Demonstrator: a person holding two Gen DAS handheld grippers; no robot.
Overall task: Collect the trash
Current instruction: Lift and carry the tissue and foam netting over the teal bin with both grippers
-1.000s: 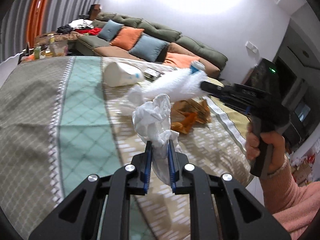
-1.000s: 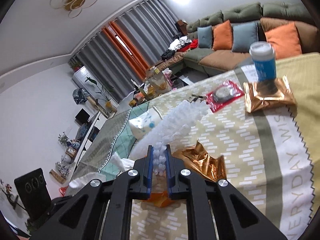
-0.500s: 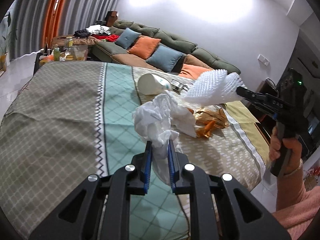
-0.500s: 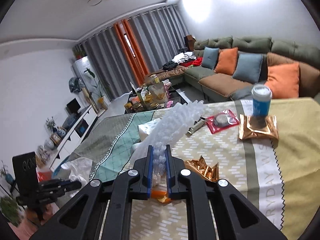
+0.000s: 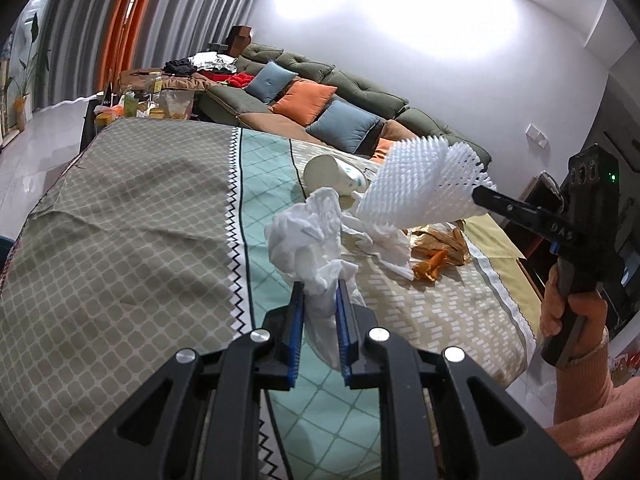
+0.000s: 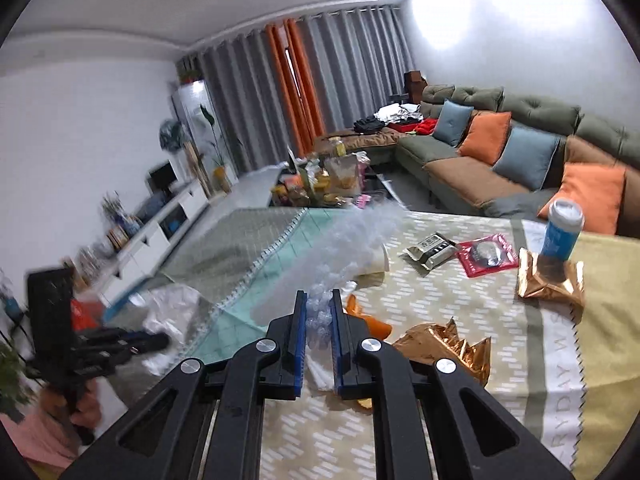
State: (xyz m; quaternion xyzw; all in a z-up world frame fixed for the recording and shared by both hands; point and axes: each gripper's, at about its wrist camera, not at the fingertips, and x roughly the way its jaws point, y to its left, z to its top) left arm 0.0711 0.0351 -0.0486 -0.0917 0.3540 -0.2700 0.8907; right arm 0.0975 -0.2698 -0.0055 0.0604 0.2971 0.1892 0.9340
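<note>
Patterned cloth [image 5: 120, 240] covers my table; above it my left gripper [image 5: 319, 300] pinches crumpled white tissue [image 5: 308, 240], and my right gripper [image 6: 319, 312] (further right) clamps a white foam net [image 5: 420, 184], both lifted.

A green sofa [image 6: 520, 120] with orange and blue cushions [image 6: 486, 138] stands beyond the patterned tablecloth [image 5: 120, 240]. Grey and orange curtains [image 6: 304, 80] hang behind a cluttered coffee table [image 6: 320, 188]; a white cabinet [image 6: 160, 232] lines the wall.
</note>
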